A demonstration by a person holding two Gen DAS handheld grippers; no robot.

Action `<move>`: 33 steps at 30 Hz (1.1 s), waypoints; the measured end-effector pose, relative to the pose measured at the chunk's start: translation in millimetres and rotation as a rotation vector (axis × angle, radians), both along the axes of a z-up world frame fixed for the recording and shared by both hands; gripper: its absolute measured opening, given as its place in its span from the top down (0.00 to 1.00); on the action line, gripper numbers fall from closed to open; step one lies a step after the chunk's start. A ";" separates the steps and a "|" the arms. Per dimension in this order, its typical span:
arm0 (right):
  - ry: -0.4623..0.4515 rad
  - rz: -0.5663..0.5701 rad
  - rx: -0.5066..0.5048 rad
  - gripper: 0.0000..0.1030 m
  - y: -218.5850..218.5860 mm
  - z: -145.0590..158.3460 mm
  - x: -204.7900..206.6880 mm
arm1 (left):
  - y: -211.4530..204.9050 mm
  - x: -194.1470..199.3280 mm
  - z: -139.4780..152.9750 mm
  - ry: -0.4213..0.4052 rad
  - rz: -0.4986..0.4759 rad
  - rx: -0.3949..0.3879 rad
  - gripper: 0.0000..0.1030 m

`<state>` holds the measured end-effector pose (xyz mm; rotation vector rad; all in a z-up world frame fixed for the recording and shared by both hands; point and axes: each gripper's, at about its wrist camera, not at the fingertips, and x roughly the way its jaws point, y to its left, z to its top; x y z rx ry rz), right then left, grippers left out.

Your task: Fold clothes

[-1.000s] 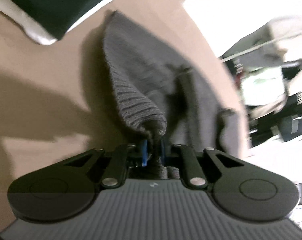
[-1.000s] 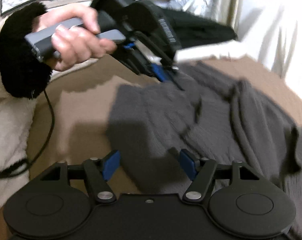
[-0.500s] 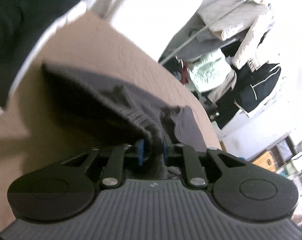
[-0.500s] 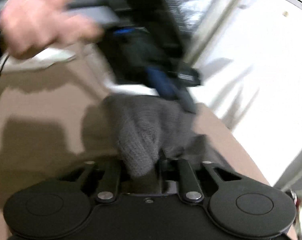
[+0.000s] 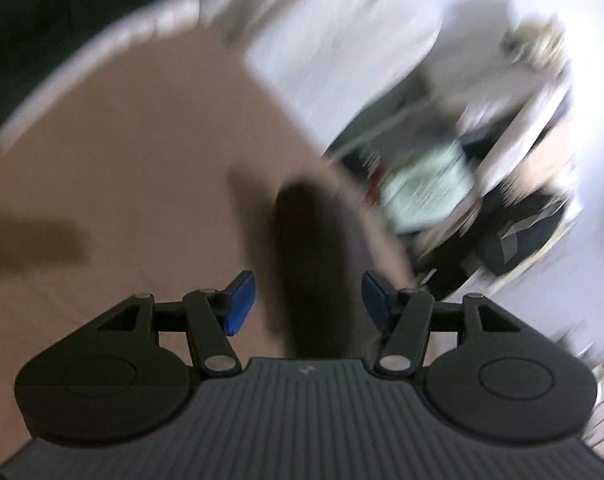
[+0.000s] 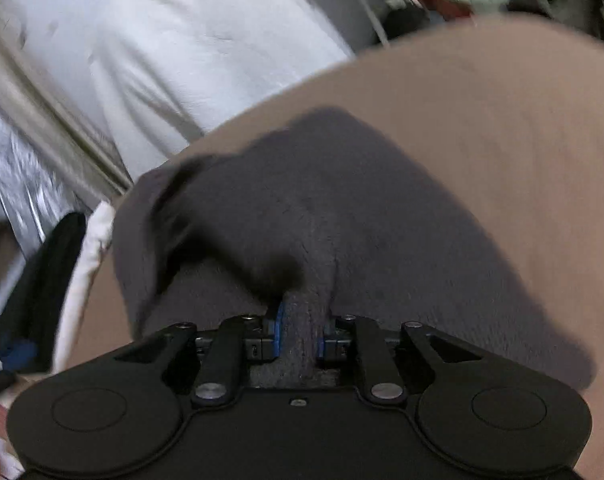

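Tan fabric-covered bed surface (image 6: 482, 128) underneath, white sheeting and a blurred clothes rack behind. Right claw (image 6: 297, 338) pinched nearly shut on a bunched ridge of the dark grey knitted garment (image 6: 342, 208), blue pads pressed into the knit on both sides. Left claw (image 5: 308, 300) spread wide, gripping nothing, a dark blurred length of the same garment lying between its blue pads without visible contact. Beyond the claws, most of the grey knit draped over the bed, one flap turned up toward the white sheeting. Likely mid-fold: best to keep the right pinch firm, carry the edge low and level, lay it square on the lower layer, then let go.
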<state>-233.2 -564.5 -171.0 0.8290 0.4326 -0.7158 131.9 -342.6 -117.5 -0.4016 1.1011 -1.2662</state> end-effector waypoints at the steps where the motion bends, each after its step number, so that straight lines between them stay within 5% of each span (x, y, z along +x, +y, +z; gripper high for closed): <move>1: -0.017 0.000 -0.001 0.82 1.1 -5.5 -3.3 | -18.1 -7.0 -4.0 -0.018 -0.025 0.035 0.44; 3: -0.004 0.040 -0.035 0.82 6.8 -4.9 2.0 | -47.2 -15.0 -8.1 -0.031 -0.044 0.054 0.42; 6: 0.045 0.104 -0.111 0.82 13.4 -1.1 4.6 | -84.7 -21.5 -11.9 -0.011 -0.065 0.052 0.26; 12: 0.089 0.211 -0.240 0.80 16.9 -0.1 -2.4 | -144.7 -34.8 -26.5 0.015 -0.154 0.093 0.26; 13: 0.090 0.229 -0.252 0.71 15.3 -0.2 -4.7 | -152.8 -38.5 -31.1 0.014 -0.160 0.098 0.29; 17: 0.067 0.240 -0.290 0.33 2.9 11.6 4.9 | -174.0 -47.9 -34.7 -0.071 -0.188 0.142 0.74; 19: 0.055 0.245 -0.309 0.29 -3.4 17.5 9.7 | -180.6 -52.2 -16.3 -0.147 -0.206 0.128 0.87; 21: 0.044 0.250 -0.328 0.34 -9.6 23.4 14.5 | -184.8 -56.3 11.8 -0.216 -0.215 0.092 0.90; 22: 0.038 0.253 -0.337 0.68 -12.7 26.3 16.9 | -186.9 -58.2 26.9 -0.248 -0.219 0.071 0.90; 23: 0.032 0.256 -0.347 0.83 -15.8 29.3 19.3 | -190.7 -59.6 40.6 -0.273 -0.225 0.052 0.90; 30: 0.116 0.135 -0.384 0.84 -1.3 39.0 -9.0 | -269.2 -75.8 83.4 -0.404 -0.321 0.061 0.91; 33: 0.161 0.073 -0.397 0.84 7.5 42.4 -24.3 | -309.6 -90.7 93.0 -0.364 -0.356 -0.050 0.90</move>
